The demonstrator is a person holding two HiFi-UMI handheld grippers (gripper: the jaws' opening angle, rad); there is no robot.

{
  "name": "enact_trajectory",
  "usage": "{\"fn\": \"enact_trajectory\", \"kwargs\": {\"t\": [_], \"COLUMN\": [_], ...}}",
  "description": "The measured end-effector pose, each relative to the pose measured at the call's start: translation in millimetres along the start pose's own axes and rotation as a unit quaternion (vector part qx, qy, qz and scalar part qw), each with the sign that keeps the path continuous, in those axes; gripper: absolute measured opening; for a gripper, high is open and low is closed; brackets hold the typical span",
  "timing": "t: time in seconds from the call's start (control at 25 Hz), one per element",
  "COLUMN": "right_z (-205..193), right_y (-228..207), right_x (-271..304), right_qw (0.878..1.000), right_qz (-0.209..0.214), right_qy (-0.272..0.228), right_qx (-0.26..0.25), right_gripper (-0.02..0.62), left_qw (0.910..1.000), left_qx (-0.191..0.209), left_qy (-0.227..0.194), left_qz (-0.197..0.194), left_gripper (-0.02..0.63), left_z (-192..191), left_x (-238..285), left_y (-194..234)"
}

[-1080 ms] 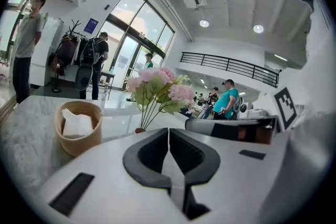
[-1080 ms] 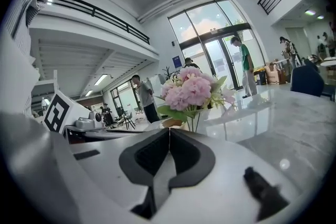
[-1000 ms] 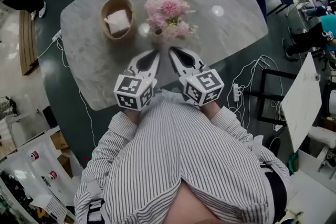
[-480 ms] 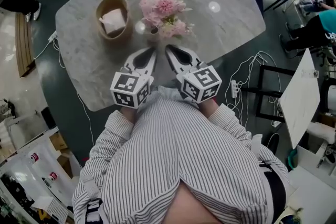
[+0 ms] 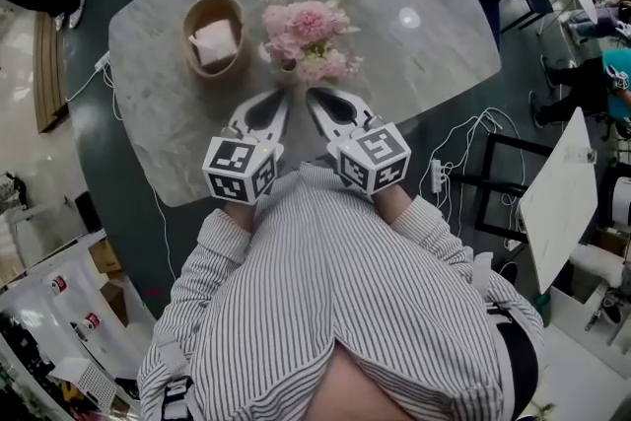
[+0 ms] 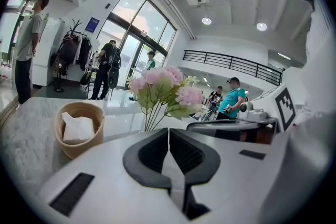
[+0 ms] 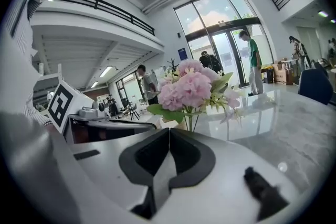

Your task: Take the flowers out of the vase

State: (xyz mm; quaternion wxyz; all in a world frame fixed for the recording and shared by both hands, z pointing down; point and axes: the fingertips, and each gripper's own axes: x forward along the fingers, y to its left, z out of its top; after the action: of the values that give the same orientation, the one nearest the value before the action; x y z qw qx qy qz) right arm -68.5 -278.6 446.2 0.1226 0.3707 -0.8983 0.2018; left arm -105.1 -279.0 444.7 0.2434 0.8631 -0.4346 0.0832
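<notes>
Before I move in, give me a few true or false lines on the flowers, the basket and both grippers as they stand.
1. The flowers stand in the vase. True.
2. The left gripper is shut on a flower stem. False: its jaws are together with nothing between them, and in the head view it is short of the flowers.
3. The right gripper has its jaws together and holds nothing. True.
4. In the head view the basket sits to the right of the flowers. False: it sits to their left on the table.
5. The basket is empty. False: a folded white paper lies in it.
</notes>
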Motion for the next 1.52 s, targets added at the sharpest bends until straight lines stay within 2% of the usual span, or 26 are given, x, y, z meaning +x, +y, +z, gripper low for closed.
{"fn": "enact_trajectory", "kwargs": {"t": [0.16,0.36,0.52,0.8,1.0,1.12,1.28,1.52], "right_z": [-2.6,-5.7,-7.8,-15.1,-18.9,-19.1,-23.9,-30.1], "right_y": [-3.9,-4.0,-8.1,-18.1,-15.6,-18.9,-25.6,-24.2], "right_x": [1.3,1.3,4.5,8.0,12.1,16.8,26.5,38.2], "right_qw": [1.000,1.000,0.999,0.999,0.998,0.998,0.998,0.997], "right_qz": [0.008,0.014,0.020,-0.002,0.017,0.017,0.007,0.019], "right_qy": [0.001,0.004,0.002,-0.008,-0.002,-0.012,-0.016,-0.021], "right_qx": [0.017,0.016,0.045,0.045,0.057,0.058,0.063,0.065], "right_gripper": [0.017,0.017,0.017,0.017,0.020,0.089,0.109,0.144], "left_qw": [1.0000,0.9999,0.9998,0.9992,0.9982,0.9979,0.9973,0.9967], "left_qx": [-0.003,-0.012,-0.015,-0.023,-0.035,-0.037,-0.040,-0.050], "left_qy": [0.002,0.010,0.013,0.024,0.039,0.047,0.056,0.061], "left_qz": [0.004,0.003,0.009,0.020,0.027,0.026,0.024,0.018], "left_gripper": [0.018,0.018,0.018,0.018,0.018,0.018,0.018,0.018], "left_z": [-2.1,-7.3,-8.0,-16.0,-26.7,-32.4,-39.6,-48.3], "left_x": [4.0,7.0,8.3,11.1,13.9,16.1,21.6,27.3], "left_y": [-1.1,-1.3,2.9,10.9,16.3,17.0,18.5,18.1]}}
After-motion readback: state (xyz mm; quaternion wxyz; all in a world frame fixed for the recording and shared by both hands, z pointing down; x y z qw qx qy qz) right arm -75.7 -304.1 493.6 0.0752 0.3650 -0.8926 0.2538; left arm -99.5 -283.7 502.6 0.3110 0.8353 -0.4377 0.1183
